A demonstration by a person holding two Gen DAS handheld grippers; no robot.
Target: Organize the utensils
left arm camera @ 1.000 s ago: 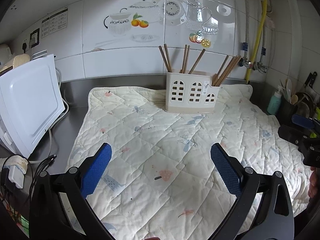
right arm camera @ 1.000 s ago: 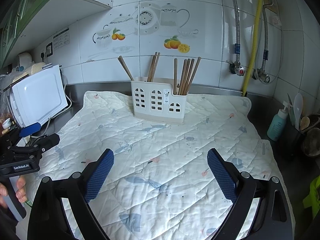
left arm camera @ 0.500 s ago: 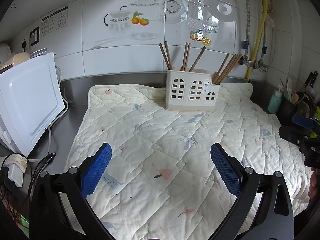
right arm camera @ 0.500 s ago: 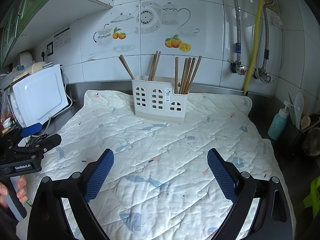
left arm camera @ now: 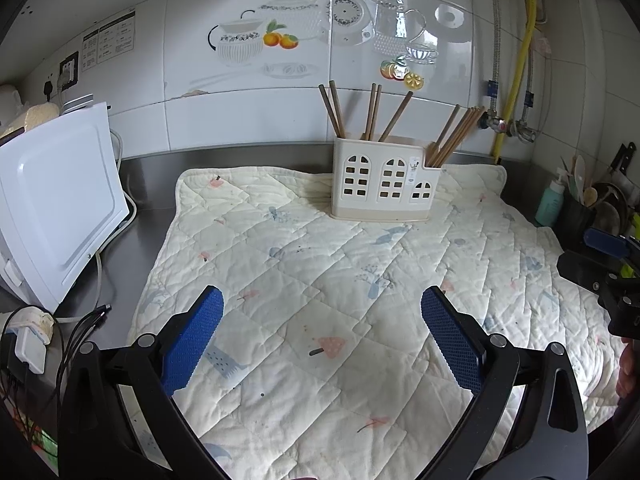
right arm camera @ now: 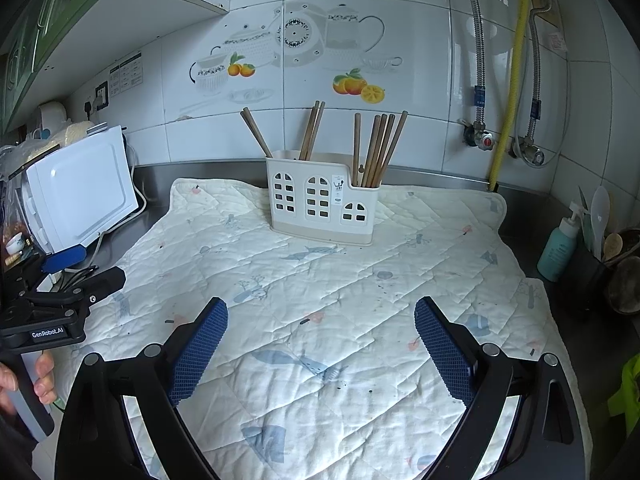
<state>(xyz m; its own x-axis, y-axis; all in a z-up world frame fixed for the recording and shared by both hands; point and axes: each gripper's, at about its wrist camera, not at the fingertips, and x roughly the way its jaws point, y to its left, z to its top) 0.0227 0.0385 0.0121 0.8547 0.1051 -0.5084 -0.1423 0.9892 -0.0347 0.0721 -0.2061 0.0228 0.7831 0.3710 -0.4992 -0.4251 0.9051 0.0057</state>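
Chopsticks (right arm camera: 376, 148) stand upright, tips down.

A: What colour is the utensil holder (right arm camera: 322, 204)?
B: Cream, with a darker beige base; brown wooden chopsticks (right arm camera: 378, 148) stand in it.
A: And under it?
B: A pale cream quilted mat (left arm camera: 320, 272) printed with small blue and pink motifs.
A: Behind the holder?
B: White wall tiles (right arm camera: 304, 80) with teapot and orange fruit decals. Right of it, a yellow hose (right arm camera: 508, 76) and a teal bottle (right arm camera: 558, 248).
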